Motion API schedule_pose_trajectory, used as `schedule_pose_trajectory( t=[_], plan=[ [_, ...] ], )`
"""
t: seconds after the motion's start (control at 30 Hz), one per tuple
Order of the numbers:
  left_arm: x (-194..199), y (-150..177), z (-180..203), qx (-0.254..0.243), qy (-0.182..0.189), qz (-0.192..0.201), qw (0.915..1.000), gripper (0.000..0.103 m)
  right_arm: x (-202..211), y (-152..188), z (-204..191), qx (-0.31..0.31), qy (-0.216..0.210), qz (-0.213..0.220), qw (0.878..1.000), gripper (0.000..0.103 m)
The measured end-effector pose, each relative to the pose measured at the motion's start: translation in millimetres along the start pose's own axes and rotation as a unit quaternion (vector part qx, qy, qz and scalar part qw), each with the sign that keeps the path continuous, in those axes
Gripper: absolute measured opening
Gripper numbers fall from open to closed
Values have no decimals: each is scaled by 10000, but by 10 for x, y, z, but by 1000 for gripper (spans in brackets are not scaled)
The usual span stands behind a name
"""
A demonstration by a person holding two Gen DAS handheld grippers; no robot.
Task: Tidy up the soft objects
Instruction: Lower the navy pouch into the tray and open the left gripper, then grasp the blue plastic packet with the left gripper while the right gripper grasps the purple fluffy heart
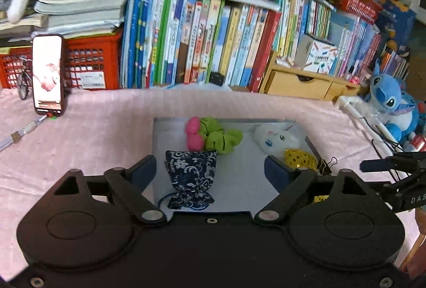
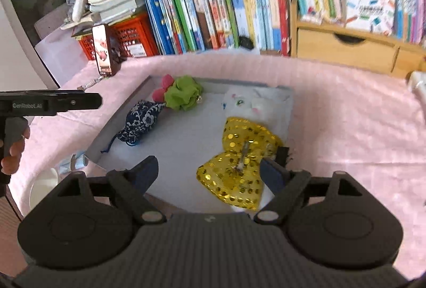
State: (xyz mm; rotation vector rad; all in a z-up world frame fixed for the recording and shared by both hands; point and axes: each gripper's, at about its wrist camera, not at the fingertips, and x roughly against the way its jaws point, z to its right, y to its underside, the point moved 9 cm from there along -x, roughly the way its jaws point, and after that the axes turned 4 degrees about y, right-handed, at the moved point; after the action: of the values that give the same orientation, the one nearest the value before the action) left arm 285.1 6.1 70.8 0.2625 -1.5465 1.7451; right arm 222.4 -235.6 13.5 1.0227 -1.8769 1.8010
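While the pink cloth (image 1: pixel 106 123) spreads across the whole table, the grey tray (image 2: pixel 121 117) sits at its middle with every soft thing inside it. Behind stands the long row of books (image 1: pixel 213 29), with a red crate (image 1: pixel 90 64) and a propped phone (image 1: pixel 48 75) off to the left. Over the tray, the left gripper (image 1: pixel 210 171) hangs with its fingers spread wide, nothing between the pads, the blue floral pouch (image 1: pixel 190 176) lying flat on the tray floor below them. The right gripper (image 2: pixel 207 172) is just as wide and empty, above the yellow sequined bow (image 2: pixel 239 168). Touching the bow's far end is the white plush (image 2: pixel 243 104); at the tray's back, the green scrunchie (image 2: pixel 183 96) rests against the pink pompoms (image 2: pixel 162 88), which touch the pouch's far end.
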Motion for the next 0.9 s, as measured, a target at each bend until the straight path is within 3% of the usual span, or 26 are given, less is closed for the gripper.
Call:
schedule_pose_trajectory(
  t=[0.37,0.57,0.9],
  plan=[
    [504,344,-382,-101,-337,488,9982,96,397,372,230,454,769,689,9936,90],
    [632,625,-703,162,-557,353,9977,96,329,749,297,450,648,637,9948,90],
    [641,1131,-1132,417,-859,-77,9954,96,336,1155,199,997,221,581,9931,95]
  ],
)
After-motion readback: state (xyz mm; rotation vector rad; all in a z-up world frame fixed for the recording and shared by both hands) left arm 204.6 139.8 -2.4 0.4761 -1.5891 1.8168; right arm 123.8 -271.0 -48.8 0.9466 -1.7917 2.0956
